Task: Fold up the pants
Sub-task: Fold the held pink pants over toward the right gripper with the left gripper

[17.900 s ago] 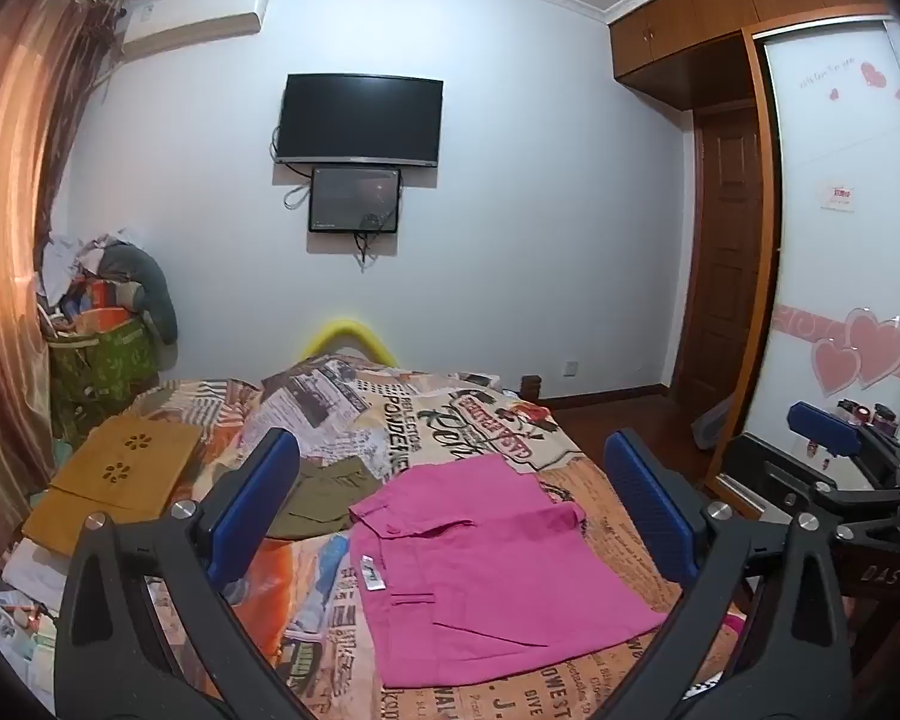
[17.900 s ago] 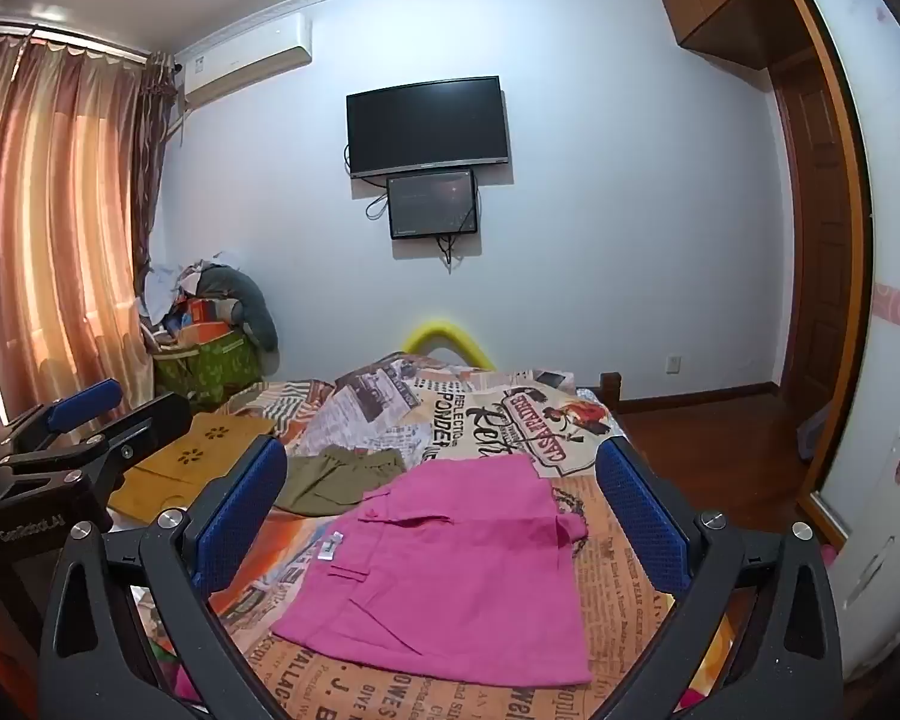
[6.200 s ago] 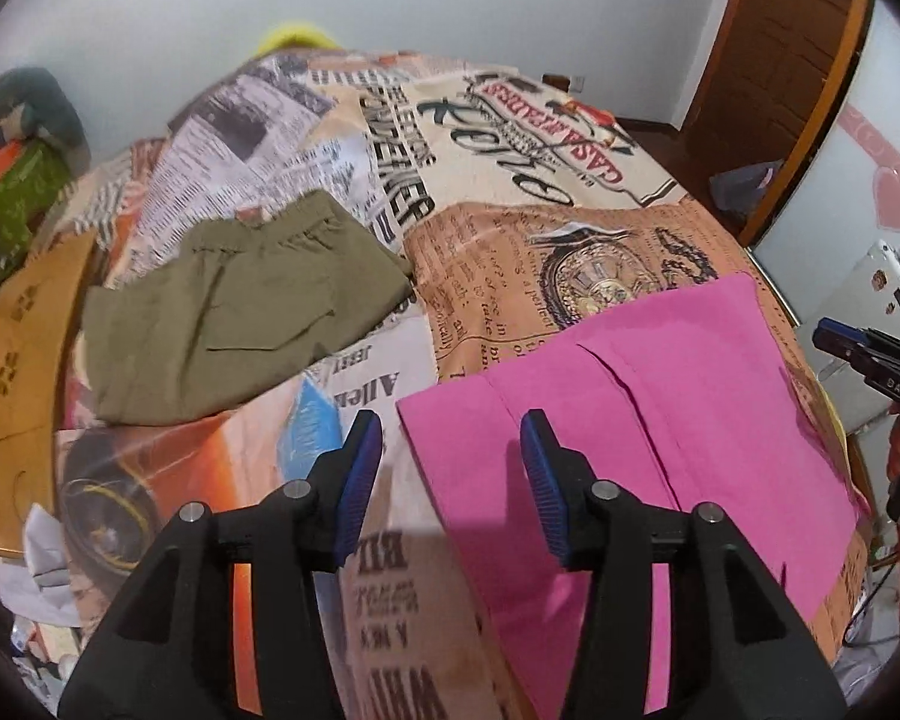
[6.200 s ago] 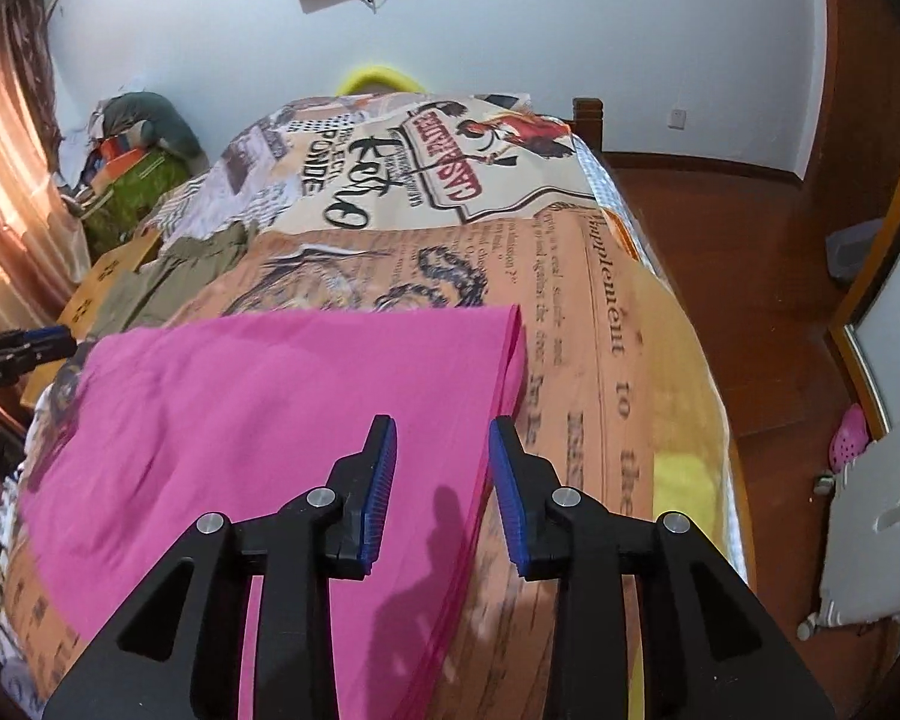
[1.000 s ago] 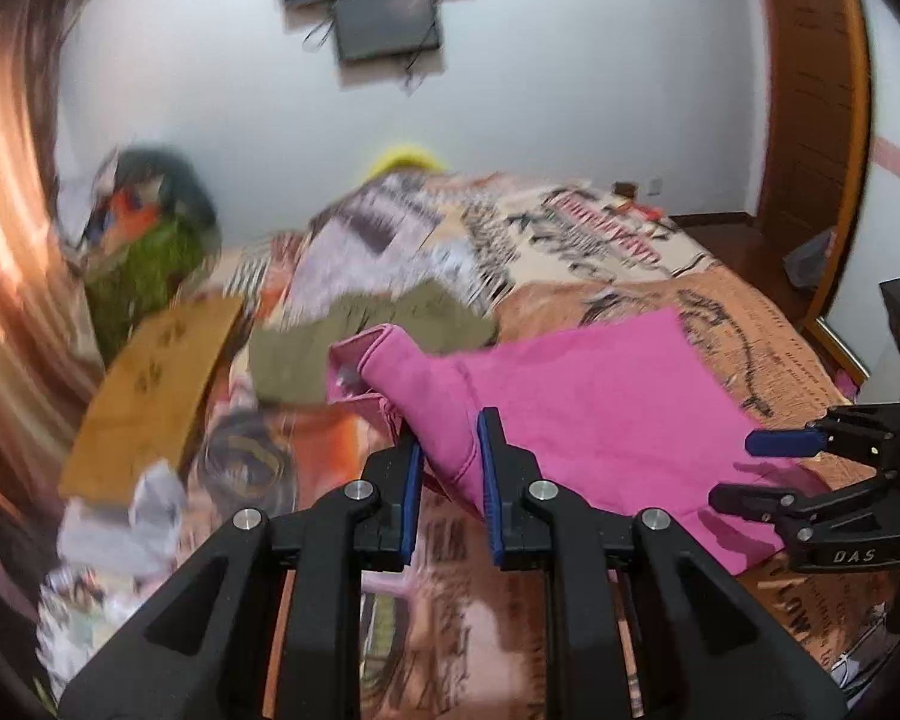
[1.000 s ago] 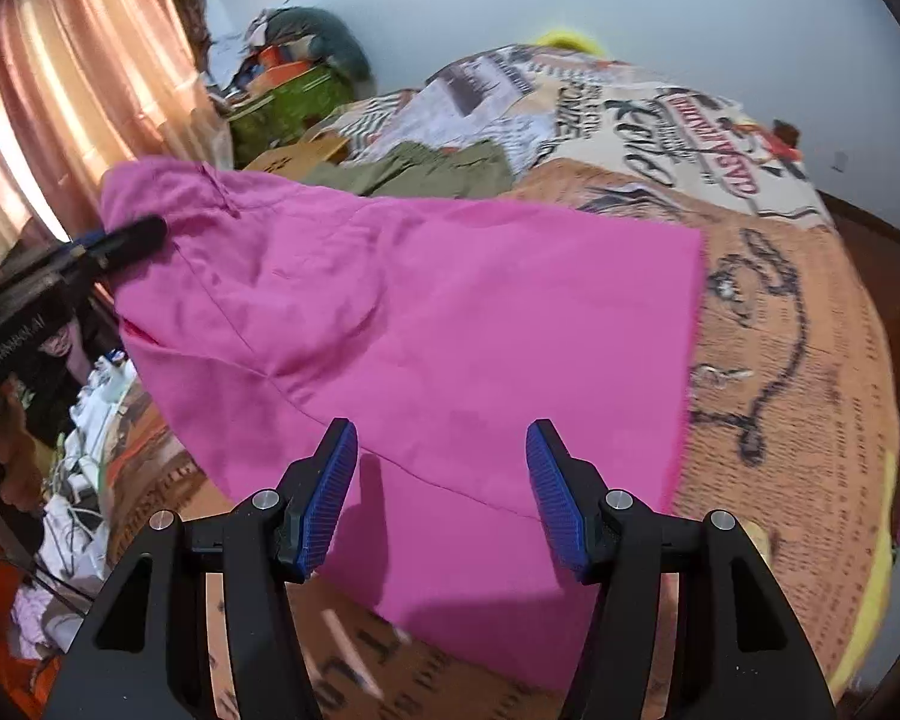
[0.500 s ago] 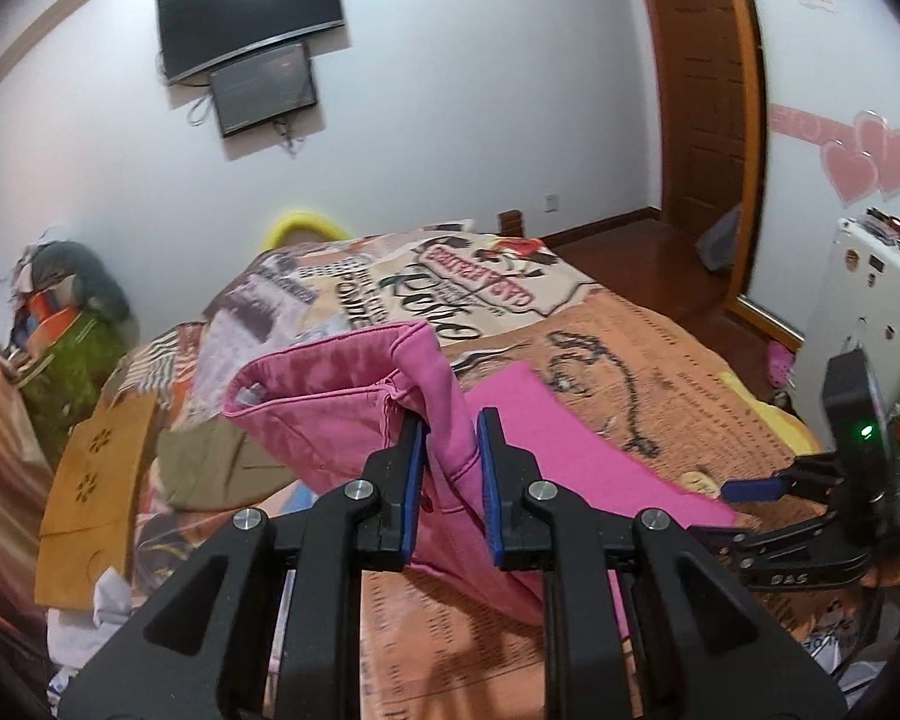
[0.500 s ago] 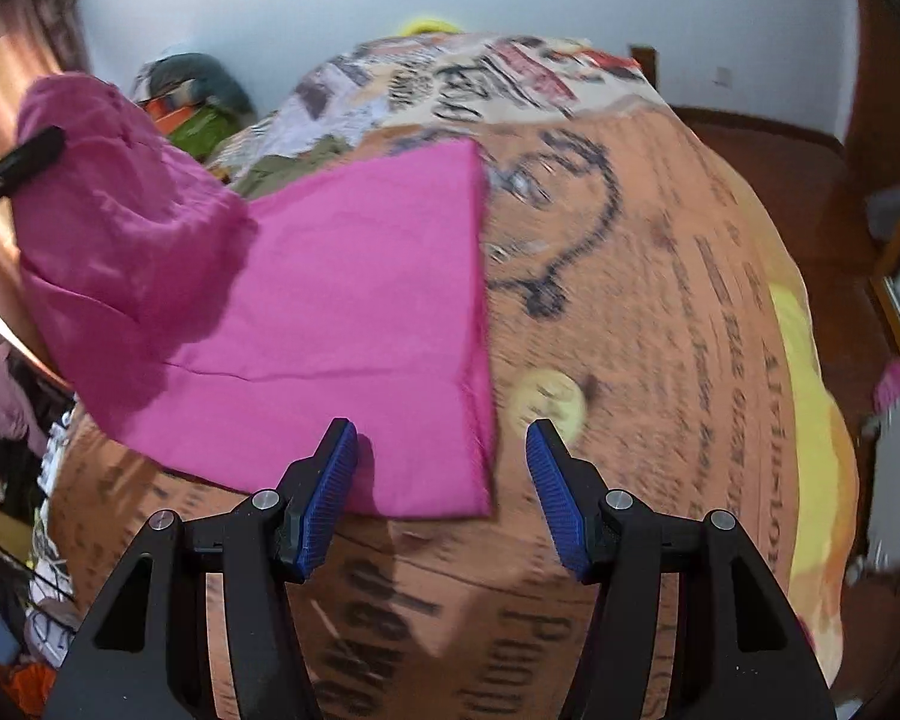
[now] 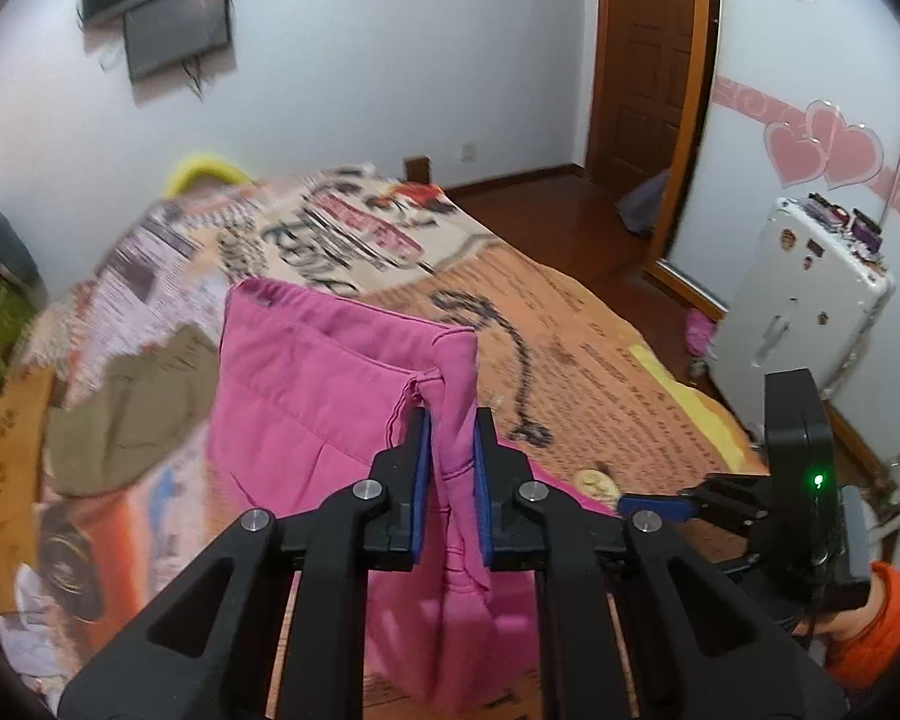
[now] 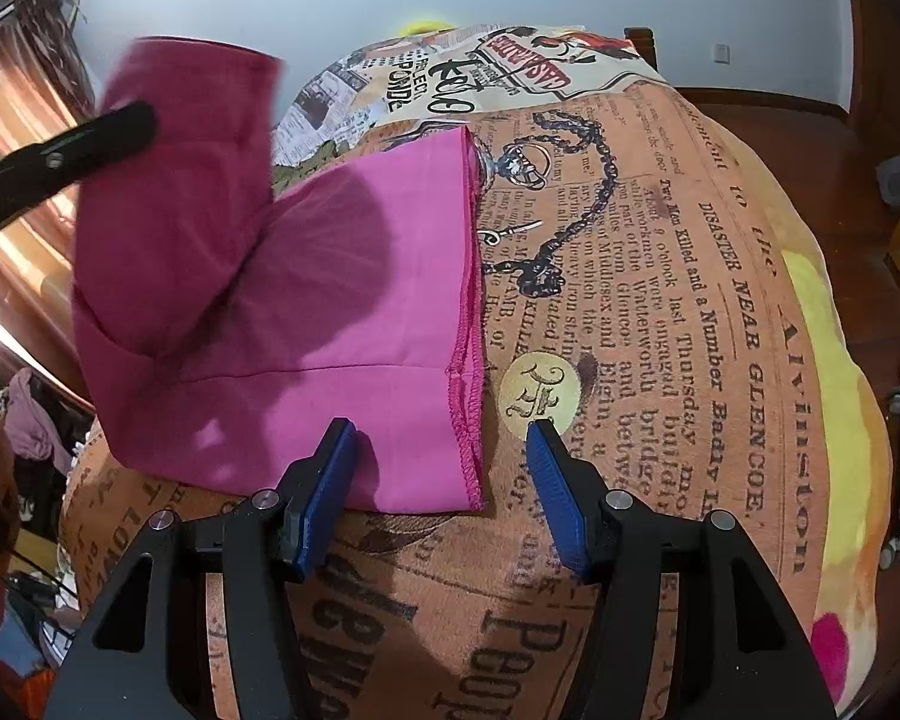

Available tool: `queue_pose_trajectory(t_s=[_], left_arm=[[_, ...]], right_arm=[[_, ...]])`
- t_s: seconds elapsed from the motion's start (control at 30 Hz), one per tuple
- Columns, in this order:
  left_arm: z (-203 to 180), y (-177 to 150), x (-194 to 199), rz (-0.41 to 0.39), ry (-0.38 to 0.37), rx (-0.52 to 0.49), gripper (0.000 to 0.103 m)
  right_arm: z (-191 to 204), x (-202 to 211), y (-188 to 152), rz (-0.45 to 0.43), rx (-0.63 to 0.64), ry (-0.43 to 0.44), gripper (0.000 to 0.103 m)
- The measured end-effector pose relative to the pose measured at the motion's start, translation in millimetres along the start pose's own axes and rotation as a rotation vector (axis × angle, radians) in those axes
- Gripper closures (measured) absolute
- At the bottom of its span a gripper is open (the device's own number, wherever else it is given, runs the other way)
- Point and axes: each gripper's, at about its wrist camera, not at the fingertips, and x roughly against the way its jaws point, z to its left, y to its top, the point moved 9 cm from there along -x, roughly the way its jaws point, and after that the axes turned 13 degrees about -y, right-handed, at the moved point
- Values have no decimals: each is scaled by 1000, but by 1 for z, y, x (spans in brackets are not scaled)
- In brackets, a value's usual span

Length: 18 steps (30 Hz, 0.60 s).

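The pink pants point(image 10: 354, 300) lie on the newspaper-print bed cover point(image 10: 690, 312), their hemmed leg ends toward my right gripper. My left gripper point(image 9: 453, 456) is shut on the waistband end of the pink pants point(image 9: 306, 396) and holds it lifted above the bed, over the flat part. That lifted end shows at the upper left of the right wrist view point(image 10: 174, 180). My right gripper point(image 10: 444, 480) is open and empty, its jaws standing on either side of the near hem corner, just above the cover.
Olive-green pants point(image 9: 120, 414) lie on the bed's left side beside a tan board point(image 9: 6, 444). A white appliance point(image 9: 804, 312) stands right of the bed, by a wooden door point(image 9: 648, 60). Curtains point(image 10: 24, 120) and clutter are on the left.
My left gripper has carried the waistband end further over the flat legs, toward the right gripper. My right gripper has dropped lower and nearer the hem corner, still open.
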Motion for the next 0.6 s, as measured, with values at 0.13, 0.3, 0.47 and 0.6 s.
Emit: queue_pose_trajectory(t_s=[0.13,0.3,0.47,0.6], left_arm=[[-7,-6,-19,43,-66,45,92],[-18,-15,-38,91,-129,68,92],[-27,-32,-58,174,-151,52,91],[-29,-42,-69,221,-172,81,86]], right_arm=[[0,0,0,-2,-6,10,48],[0,0,0,-3,-7,14,48],[1,1,-1,-3,-11,17,48],[1,3,-1,-3,-12,10,48]])
